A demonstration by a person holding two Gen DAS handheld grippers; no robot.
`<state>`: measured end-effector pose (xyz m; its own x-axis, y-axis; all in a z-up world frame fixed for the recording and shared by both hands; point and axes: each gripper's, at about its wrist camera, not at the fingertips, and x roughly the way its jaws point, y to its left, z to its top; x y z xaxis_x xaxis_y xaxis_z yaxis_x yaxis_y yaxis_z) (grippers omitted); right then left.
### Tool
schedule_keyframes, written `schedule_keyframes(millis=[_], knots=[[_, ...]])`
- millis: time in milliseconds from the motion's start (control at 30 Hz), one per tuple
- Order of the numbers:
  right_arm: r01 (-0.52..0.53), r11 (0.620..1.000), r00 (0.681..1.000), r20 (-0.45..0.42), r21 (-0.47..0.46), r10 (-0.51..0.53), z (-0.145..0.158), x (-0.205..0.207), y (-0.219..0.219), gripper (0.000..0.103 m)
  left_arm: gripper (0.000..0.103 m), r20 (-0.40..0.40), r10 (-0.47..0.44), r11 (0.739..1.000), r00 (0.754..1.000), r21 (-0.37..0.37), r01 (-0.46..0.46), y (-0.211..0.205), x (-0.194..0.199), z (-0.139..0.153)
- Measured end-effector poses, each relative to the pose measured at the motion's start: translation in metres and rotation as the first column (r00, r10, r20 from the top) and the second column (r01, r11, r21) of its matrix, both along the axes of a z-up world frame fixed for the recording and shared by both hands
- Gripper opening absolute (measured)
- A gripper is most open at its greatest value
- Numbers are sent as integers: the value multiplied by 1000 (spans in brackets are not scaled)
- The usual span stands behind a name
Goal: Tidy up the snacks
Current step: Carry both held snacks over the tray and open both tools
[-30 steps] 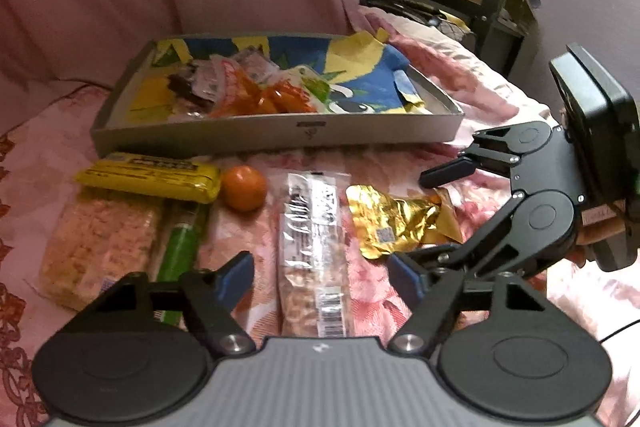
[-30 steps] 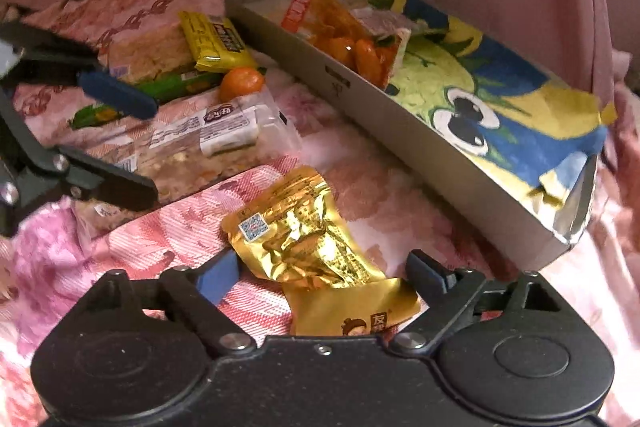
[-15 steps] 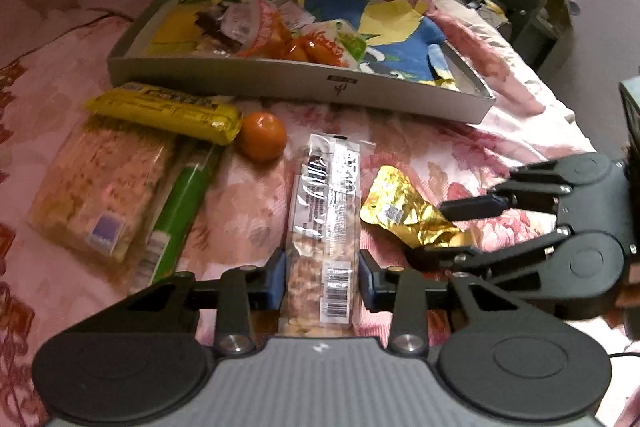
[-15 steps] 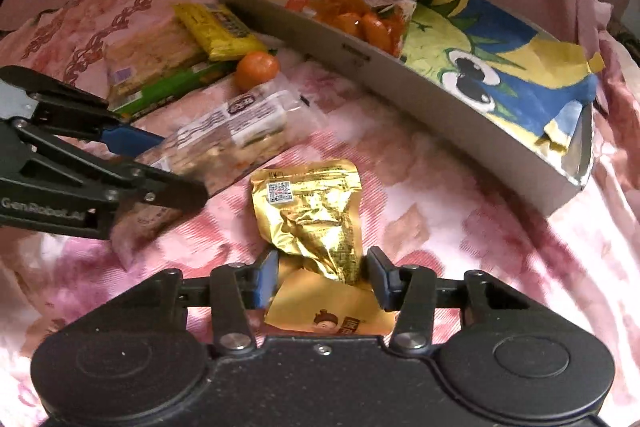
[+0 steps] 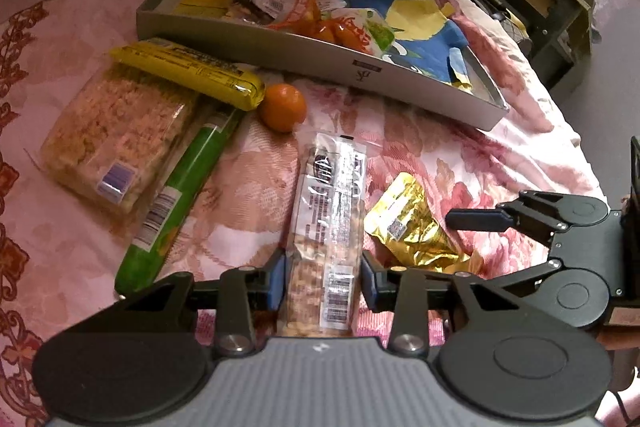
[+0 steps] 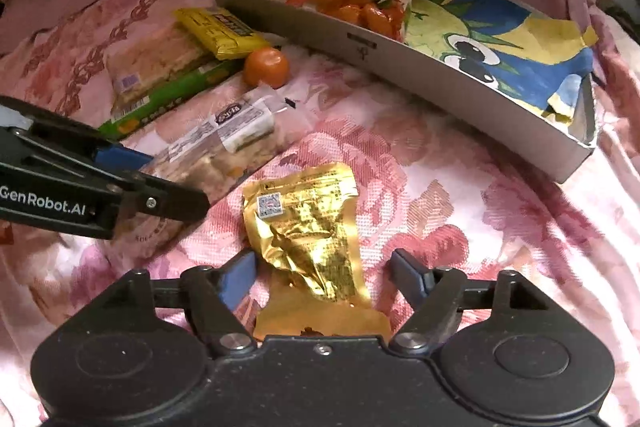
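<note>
Left gripper (image 5: 322, 277) pinches the clear snack bar (image 5: 328, 227) — right gripper (image 6: 322, 277), fingers just spreading, straddles the gold pouch (image 6: 308, 227) on the bed.

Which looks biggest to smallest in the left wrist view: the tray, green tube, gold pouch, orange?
1. tray, though farthest from the camera
2. green tube
3. gold pouch, nearer the camera than the tube, so that gap is unsure
4. orange, clearly smallest

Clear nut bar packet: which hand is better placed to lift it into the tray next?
Left. The left gripper straddles the clear nut bar packet, pads close on both sides. The right gripper stands open around the gold pouch instead.
</note>
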<state>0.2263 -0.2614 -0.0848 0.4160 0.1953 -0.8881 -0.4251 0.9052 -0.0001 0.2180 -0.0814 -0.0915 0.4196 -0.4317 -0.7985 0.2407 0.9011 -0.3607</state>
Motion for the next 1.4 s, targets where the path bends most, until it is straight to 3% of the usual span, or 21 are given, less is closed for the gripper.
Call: schedule_keyframes(millis=[67, 167, 333, 567, 700, 833, 1100, 1233, 1400], knots=[[-18, 1000, 1000, 7, -7, 18, 0, 0, 4, 67, 42, 6, -8, 1000, 1000, 7, 8, -2, 0, 0], [-41, 999, 999, 23, -35, 41, 5, -4, 11, 47, 40, 24, -5, 1000, 1000, 31, 4, -4, -4, 3], [-61, 993, 996, 52, -100, 66, 15, -15, 19, 45, 39, 41, 8, 997, 999, 80, -11, -7, -10, 10], [19, 997, 982, 190, -72, -5, 46, -29, 13, 45, 39, -8, 48, 999, 999, -2, -48, 4, -14, 15], [95, 995, 956, 281, -23, -85, 66, -32, 2, 45, 39, 53, 45, 998, 998, -53, -43, 4, -20, 24], [160, 986, 912, 376, 46, -166, 78, -28, -12, 45, 39, 162, 40, 997, 986, -68, -29, 0, -25, 39], [285, 940, 769, 540, 188, -341, 88, 4, -49, 45, 39, 389, 97, 995, 916, -53, -83, -22, 20, 84], [339, 914, 706, 581, 223, -404, 90, 15, -66, 45, 39, 380, 128, 991, 916, -80, -106, -37, 67, 94], [367, 898, 674, 596, 242, -436, 87, 39, -80, 45, 39, 363, 145, 988, 920, -93, -120, -66, 118, 93]])
